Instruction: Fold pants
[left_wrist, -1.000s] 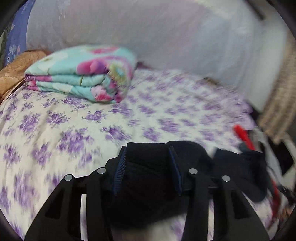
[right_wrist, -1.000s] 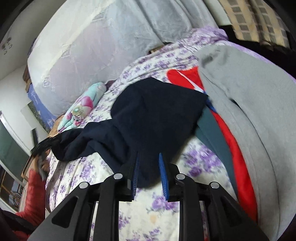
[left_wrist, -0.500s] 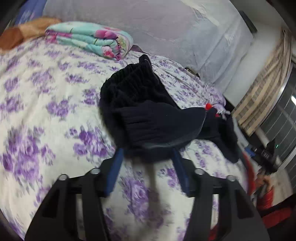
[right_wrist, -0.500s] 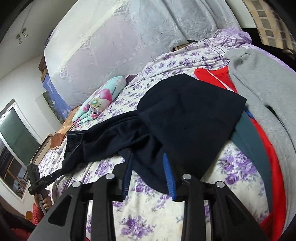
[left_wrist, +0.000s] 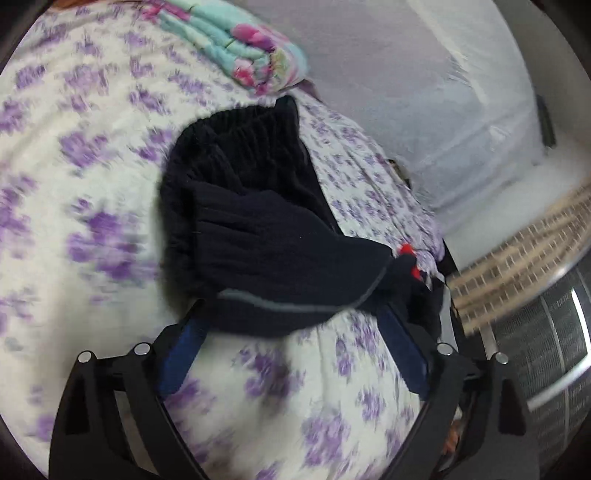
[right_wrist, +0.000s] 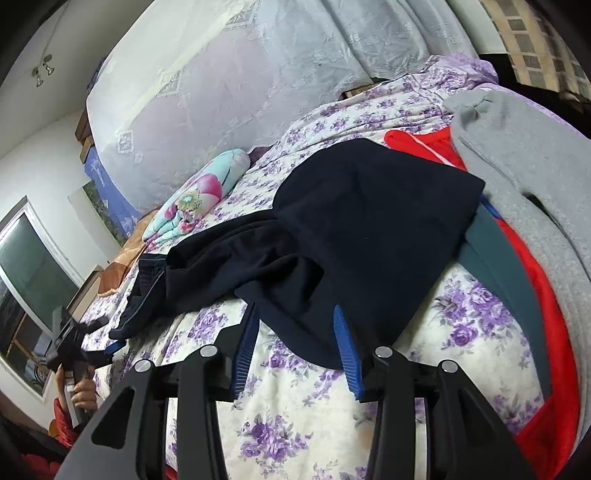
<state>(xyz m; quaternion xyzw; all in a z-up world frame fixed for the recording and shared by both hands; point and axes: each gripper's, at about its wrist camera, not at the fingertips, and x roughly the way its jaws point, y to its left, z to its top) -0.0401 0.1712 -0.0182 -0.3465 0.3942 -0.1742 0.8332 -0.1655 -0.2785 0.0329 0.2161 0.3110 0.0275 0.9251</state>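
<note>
Dark navy pants (left_wrist: 258, 229) lie on the purple-flowered bed sheet (left_wrist: 92, 184), the ribbed waistband bunched at the far end. My left gripper (left_wrist: 295, 332) is open, its blue-padded fingers apart at the near edge of the cloth, holding nothing. In the right wrist view the pants (right_wrist: 362, 229) stretch from the waistband at left to a leg end spread at right. My right gripper (right_wrist: 295, 325) is open, its jaws straddling the near hem of the leg. The left gripper also shows far left in that view (right_wrist: 70, 339), in a hand.
A folded turquoise floral quilt (left_wrist: 236, 51) lies at the head of the bed, also in the right wrist view (right_wrist: 199, 195). Red (right_wrist: 535, 332), dark green (right_wrist: 495, 251) and grey (right_wrist: 524, 147) garments lie beside the pants at right. A white lace curtain (right_wrist: 258, 74) hangs behind the bed.
My left gripper let go of the waistband, opened wide and drew back. My right gripper opened and released the leg, which now lies flat on the bed.
</note>
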